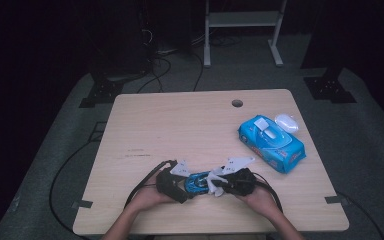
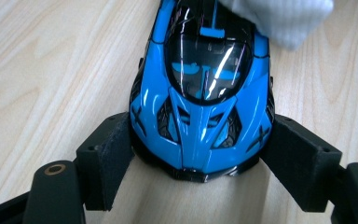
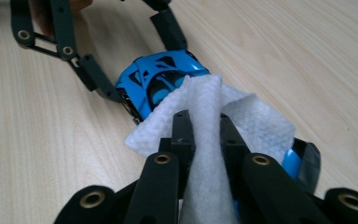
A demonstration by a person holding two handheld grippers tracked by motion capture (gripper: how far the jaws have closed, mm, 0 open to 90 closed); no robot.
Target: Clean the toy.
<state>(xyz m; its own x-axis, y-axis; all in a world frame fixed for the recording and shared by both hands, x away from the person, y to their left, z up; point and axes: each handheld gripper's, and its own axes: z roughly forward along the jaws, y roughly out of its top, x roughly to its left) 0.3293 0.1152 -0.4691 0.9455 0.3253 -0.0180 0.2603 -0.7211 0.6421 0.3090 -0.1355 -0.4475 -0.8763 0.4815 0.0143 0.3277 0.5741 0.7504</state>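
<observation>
A glossy blue toy car (image 1: pixel 196 182) lies on the wooden table (image 1: pixel 180 125) near its front edge. My left gripper (image 1: pixel 186 186) is shut on the car's nose (image 2: pixel 200 93), one black pad (image 2: pixel 116 149) against each side. My right gripper (image 1: pixel 220 184) comes in from the opposite end, shut on a folded white wipe (image 3: pixel 205 102). The wipe (image 1: pixel 214 181) rests on the car's roof and rear (image 3: pixel 158 79) and hides part of the body. In the right gripper view the left gripper (image 3: pixel 142 65) flanks the far end of the car.
A blue pack of wet wipes (image 1: pixel 271 142) with its white lid flipped up lies at the right. A small white oval thing (image 1: pixel 286 122) is just behind it. A cable hole (image 1: pixel 237 103) is near the table's far edge. Cables trail off the front edge from both grippers.
</observation>
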